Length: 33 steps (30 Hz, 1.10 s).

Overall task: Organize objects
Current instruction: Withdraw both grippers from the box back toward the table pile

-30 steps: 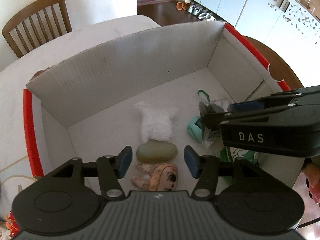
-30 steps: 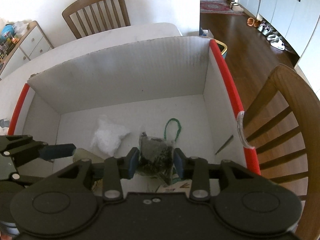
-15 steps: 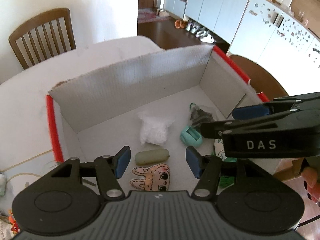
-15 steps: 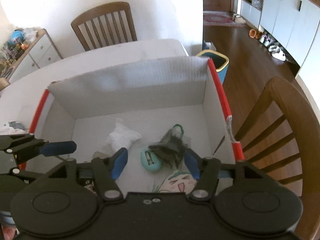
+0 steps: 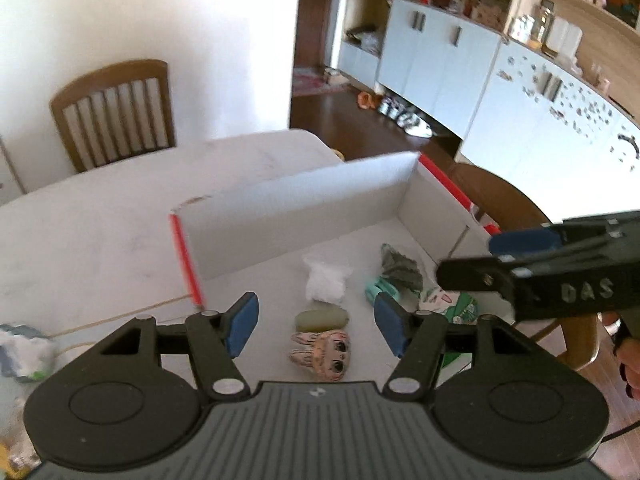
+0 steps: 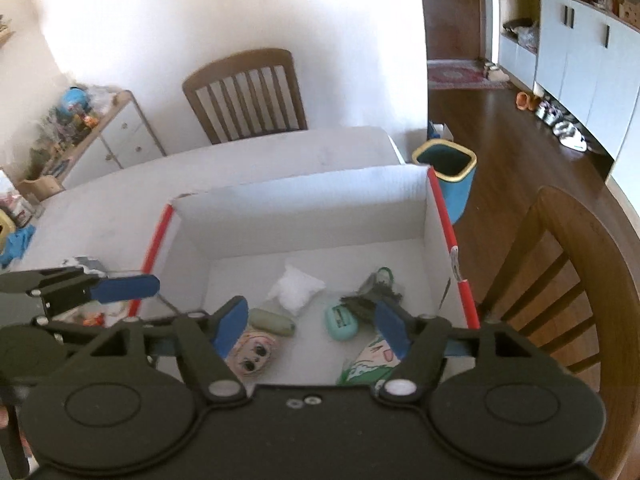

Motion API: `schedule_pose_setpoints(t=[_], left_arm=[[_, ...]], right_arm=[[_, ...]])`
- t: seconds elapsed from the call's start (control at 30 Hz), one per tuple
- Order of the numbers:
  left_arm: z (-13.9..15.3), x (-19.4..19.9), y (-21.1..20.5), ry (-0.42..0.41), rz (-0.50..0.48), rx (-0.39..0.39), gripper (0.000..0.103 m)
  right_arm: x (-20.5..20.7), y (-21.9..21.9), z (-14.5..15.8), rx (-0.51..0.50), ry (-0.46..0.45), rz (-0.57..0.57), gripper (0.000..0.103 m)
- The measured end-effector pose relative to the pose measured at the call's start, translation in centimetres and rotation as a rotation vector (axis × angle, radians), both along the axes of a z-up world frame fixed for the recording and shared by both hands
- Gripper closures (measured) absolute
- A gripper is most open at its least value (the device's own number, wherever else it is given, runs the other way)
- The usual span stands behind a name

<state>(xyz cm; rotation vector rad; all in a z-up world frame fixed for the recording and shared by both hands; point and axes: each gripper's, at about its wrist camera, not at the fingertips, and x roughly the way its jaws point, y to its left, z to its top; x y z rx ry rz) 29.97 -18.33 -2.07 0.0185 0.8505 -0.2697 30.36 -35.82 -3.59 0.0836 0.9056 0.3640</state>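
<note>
Both grippers hang above the white box (image 6: pixel 304 216) on the pale surface (image 5: pixel 100 232). The left gripper (image 5: pixel 316 324) has its fingers spread and opening, nothing between them. The right gripper (image 6: pixel 310 324) is opening too, its fingers empty. Inside the box lie a dark bag (image 6: pixel 374 294), a teal case (image 6: pixel 340 322), a white packet (image 6: pixel 296 290), a green pouch (image 5: pixel 322 319) and a doll face (image 5: pixel 324 354).

The right gripper (image 6: pixel 310 326) was held above the white box (image 6: pixel 304 208), its jaws opening with nothing gripped; a teal case (image 6: pixel 340 322) and crumpled white bag (image 6: pixel 295 290) were seen beyond its fingertips.
</note>
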Motion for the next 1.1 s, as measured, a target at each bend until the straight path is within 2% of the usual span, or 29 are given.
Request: schedule_pose_setpoints(t=[0.27,0.4,0.57,0.67,0.83,1.1], left_arm=[[3.3,-3.2,3.9,-0.083,0.035,-0.039,0.039],[4.0,-4.6,6.0,-0.095,0.037,-0.063,0.035],[4.5,-6.3,8.4,-0.109,0.036,-0.070,0.034],[4.7,-7.3,9.9,-0.121,0.042,-0.067,0.023],[4.8,-8.7,12.7,-0.139,0.047,-0.068,0.021],[4.4,-10.8,16.8,-0.151,0.079,-0.076,0.015]], right_arm=[[-3.8,2.2,2.6,0.021,-0.081,0.033,0.026],[-5.5,4.1,3.6,0.027,-0.116,0.042,0.023],[-7.4,6.8,4.1,0.033,-0.139,0.048,0.018],[-8.3,8.3,4.2,0.043,-0.145,0.044,0.013],[-9.9,10.6,4.1,0.061,-0.155,0.038,0.006],[-12.6,15.1,4.0,0.052,-0.199,0.074,0.003]])
